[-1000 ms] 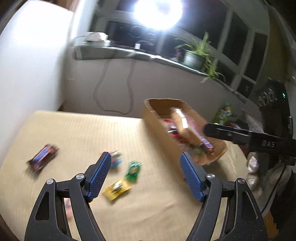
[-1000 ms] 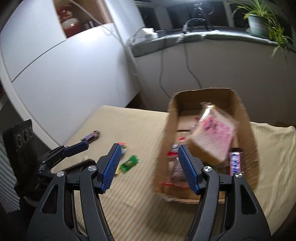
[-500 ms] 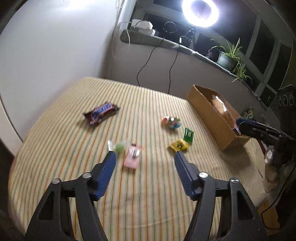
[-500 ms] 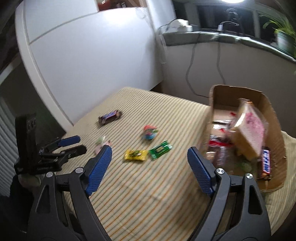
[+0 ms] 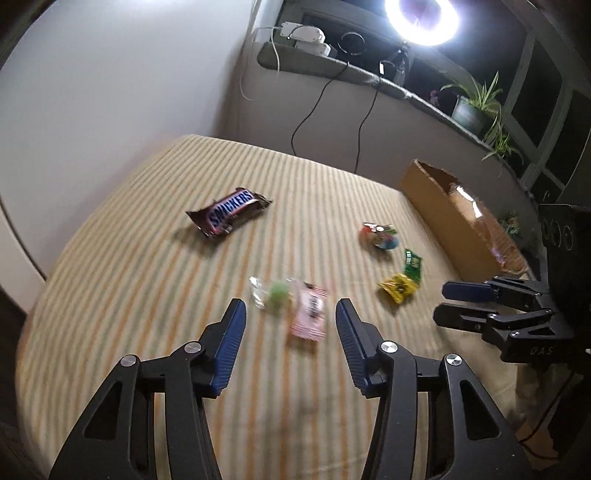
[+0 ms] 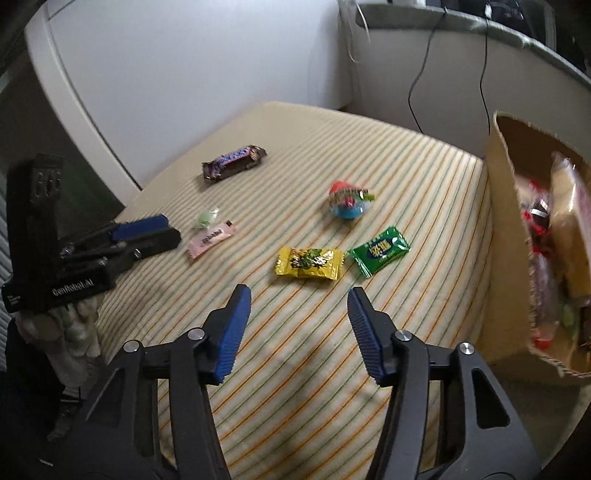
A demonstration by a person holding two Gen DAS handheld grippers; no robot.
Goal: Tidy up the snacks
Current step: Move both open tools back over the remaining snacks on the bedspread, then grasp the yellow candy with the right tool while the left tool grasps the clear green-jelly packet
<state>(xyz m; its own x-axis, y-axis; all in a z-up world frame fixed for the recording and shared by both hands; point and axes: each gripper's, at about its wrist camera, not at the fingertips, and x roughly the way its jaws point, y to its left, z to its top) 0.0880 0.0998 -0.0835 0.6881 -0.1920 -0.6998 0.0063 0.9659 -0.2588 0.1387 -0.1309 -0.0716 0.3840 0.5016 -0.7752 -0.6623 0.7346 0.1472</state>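
Observation:
Loose snacks lie on a striped tablecloth (image 5: 110, 280): a Snickers bar (image 5: 227, 212) (image 6: 233, 162), a pink packet (image 5: 309, 313) (image 6: 211, 238), a green wrapped candy (image 5: 277, 293) (image 6: 206, 217), a yellow packet (image 5: 398, 288) (image 6: 309, 262), a green packet (image 5: 413, 263) (image 6: 380, 249) and a red-blue candy (image 5: 380, 236) (image 6: 349, 202). A cardboard box (image 5: 443, 214) (image 6: 506, 236) holds several snacks. My left gripper (image 5: 290, 325) is open and empty, just before the pink packet. My right gripper (image 6: 297, 306) is open and empty, just before the yellow packet.
A white wall and a cabinet stand left of the table. A window sill with cables, a ring light (image 5: 424, 18) and a potted plant (image 5: 471, 110) runs behind. The table's edge drops away close to both grippers.
Both grippers have swung away from the box and come down toward the loose snacks on the cloth. Both stay open and empty.

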